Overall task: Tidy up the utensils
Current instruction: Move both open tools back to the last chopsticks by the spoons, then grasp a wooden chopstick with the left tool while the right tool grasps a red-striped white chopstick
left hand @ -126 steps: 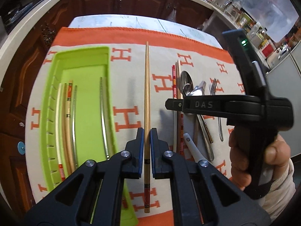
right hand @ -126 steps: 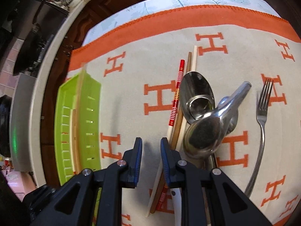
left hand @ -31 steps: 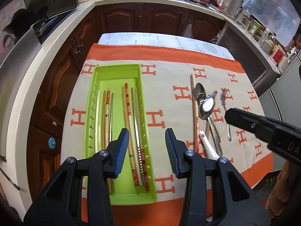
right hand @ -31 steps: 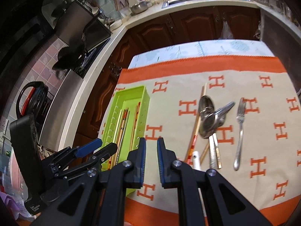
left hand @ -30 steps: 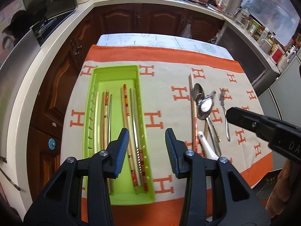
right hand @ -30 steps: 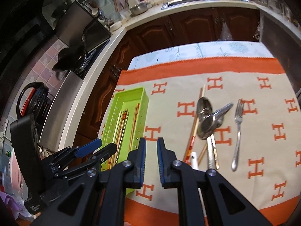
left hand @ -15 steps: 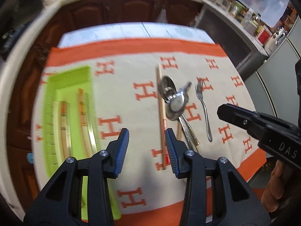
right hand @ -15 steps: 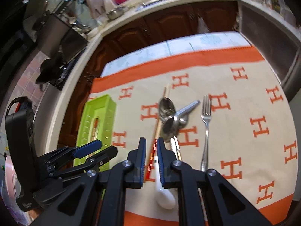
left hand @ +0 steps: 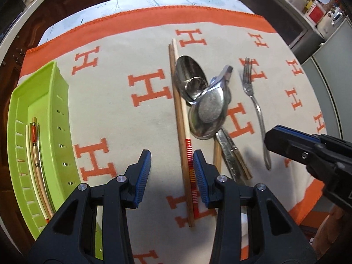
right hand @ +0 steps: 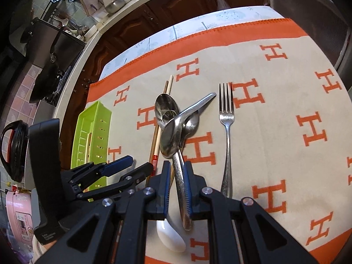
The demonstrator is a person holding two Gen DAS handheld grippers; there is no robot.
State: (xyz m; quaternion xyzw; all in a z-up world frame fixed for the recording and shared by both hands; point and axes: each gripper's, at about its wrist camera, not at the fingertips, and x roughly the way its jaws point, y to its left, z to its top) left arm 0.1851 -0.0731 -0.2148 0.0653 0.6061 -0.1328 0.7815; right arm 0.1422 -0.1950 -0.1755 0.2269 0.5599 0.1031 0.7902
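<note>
- Your left gripper [left hand: 172,171] is spread wide; centre it over the red-banded chopstick [left hand: 187,149] before closing.
- Your right gripper [right hand: 176,182] straddles a spoon handle [right hand: 180,182], nearly closed; whether it grips, you cannot tell.

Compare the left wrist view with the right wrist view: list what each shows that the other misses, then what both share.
Only the left wrist view shows the chopsticks lying inside the green tray, seen from above.

Only the right wrist view shows the white spoon near the cloth's front edge, the kitchen counter, and the left gripper from outside, fingers apart.

Both show the loose chopsticks, the pile of metal spoons, the fork and the orange-bordered cloth.
</note>
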